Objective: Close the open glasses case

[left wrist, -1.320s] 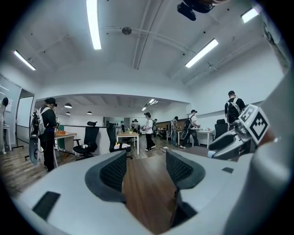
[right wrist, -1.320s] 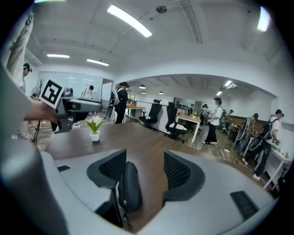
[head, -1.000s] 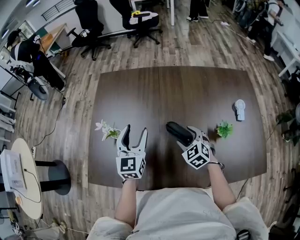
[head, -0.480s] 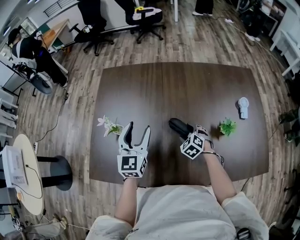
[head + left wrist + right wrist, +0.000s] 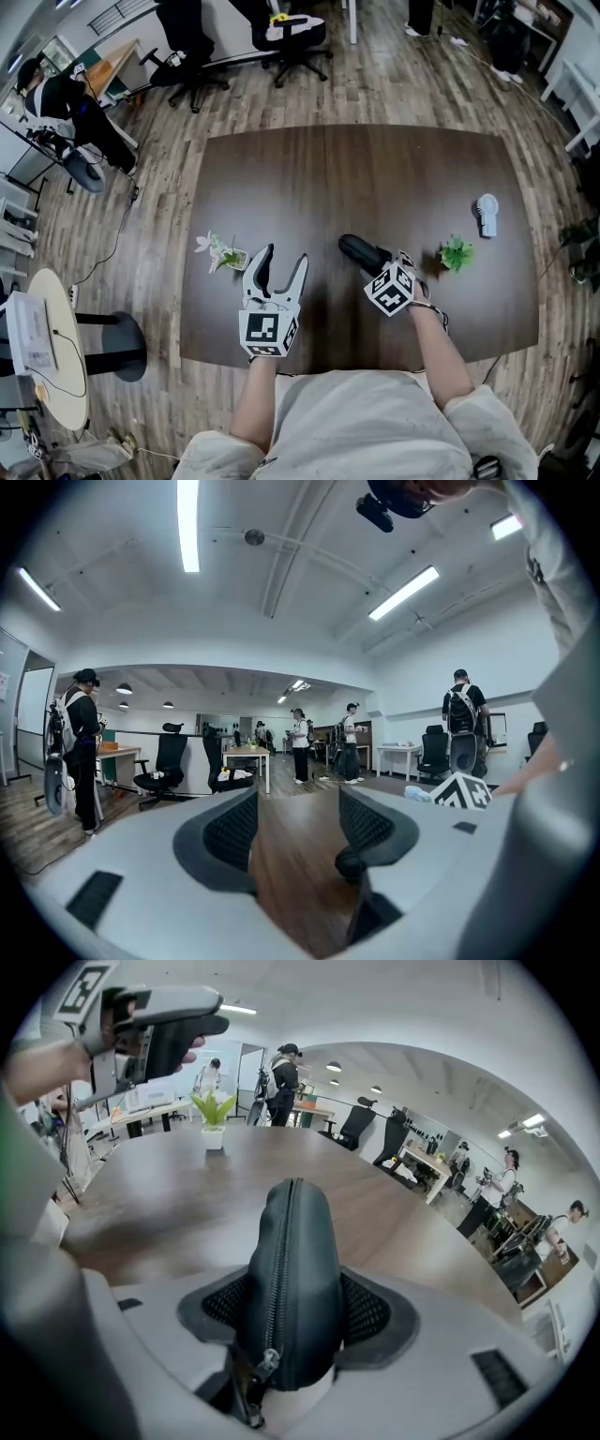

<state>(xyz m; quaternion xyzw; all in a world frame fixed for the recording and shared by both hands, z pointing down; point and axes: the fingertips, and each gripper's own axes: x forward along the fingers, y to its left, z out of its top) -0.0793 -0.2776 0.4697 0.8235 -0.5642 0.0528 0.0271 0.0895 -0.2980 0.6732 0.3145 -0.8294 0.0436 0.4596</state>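
Observation:
A black zipped glasses case [image 5: 358, 252] lies on the dark wooden table [image 5: 375, 178], right of centre. My right gripper [image 5: 380, 265] points steeply down over its near end. In the right gripper view the case [image 5: 291, 1269] stands between the pads with its zipper line facing the camera. The right gripper [image 5: 292, 1309] has its jaws closing, and both pads touch the sides of the case. My left gripper [image 5: 283, 258] hovers open above the table to the left of the case. Nothing lies between its pads in the left gripper view [image 5: 295, 822].
A small white flower pot [image 5: 217, 253] stands left of the left gripper. A green plant [image 5: 456, 253] and a small white fan [image 5: 485, 216] sit at the table's right. Office chairs [image 5: 281, 37] and people stand beyond the far edge.
My right gripper has sunk lower over the near end of the case and its jaws have narrowed around it. The left gripper has stayed about where it was.

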